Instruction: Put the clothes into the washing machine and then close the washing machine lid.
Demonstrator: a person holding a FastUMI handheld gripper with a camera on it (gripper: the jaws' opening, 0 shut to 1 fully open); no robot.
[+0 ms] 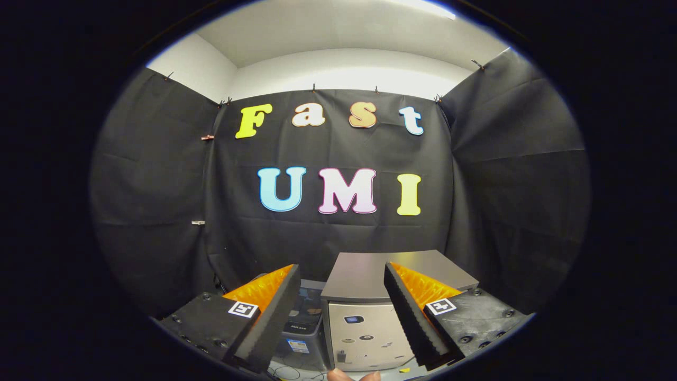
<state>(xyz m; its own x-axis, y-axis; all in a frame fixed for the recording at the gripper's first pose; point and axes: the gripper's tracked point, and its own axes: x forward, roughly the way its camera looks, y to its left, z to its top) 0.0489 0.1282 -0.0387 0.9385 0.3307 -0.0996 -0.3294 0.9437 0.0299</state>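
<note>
The gripper [341,296] holds its jaws wide apart on nothing, and beyond and between them stands the washing machine [370,312], its flat grey lid [365,275] down, with a dark storage box [304,328] just beside it against the black cloth wall [158,211].

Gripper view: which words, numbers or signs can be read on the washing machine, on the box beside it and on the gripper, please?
No text can be read on any of them.
Washing machine, front: a few small stickers, too small to read.
Dark box beside the machine: one label, blurred.
Gripper, open and holding nothing: a square patterned marker on each finger, with no letters.
</note>
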